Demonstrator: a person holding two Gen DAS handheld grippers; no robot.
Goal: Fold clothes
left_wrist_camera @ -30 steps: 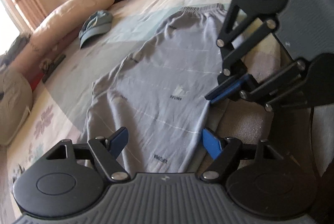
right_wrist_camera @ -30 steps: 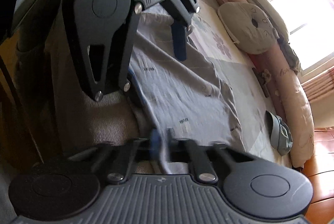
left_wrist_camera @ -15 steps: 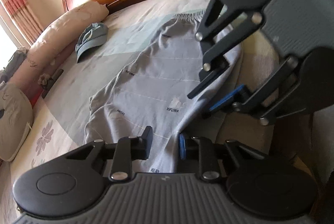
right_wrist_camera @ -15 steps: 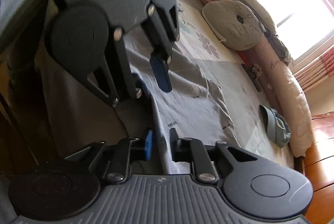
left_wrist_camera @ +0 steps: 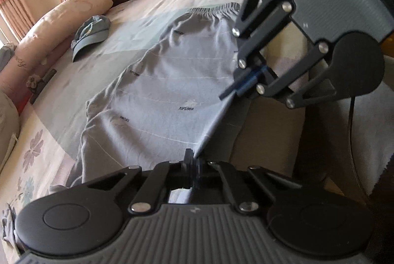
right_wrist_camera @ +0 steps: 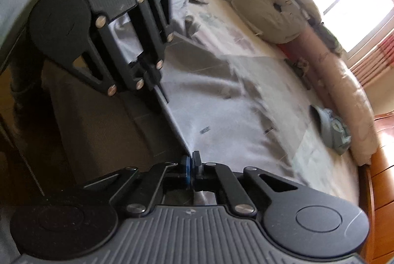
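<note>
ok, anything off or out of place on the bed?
Mostly fine. Only stray item: a blue-grey cap lying on the bedsheet beside the long pillow, apart from the grey shorts that both grippers pinch along one edge.

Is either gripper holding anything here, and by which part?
Both: left gripper and right gripper are shut on the near side edge of the grey trousers.

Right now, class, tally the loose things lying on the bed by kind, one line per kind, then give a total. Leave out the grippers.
Grey trousers: 1
Blue-grey cap: 1
Long pink bolster: 1
Round beige cushion: 1
Total: 4
</note>
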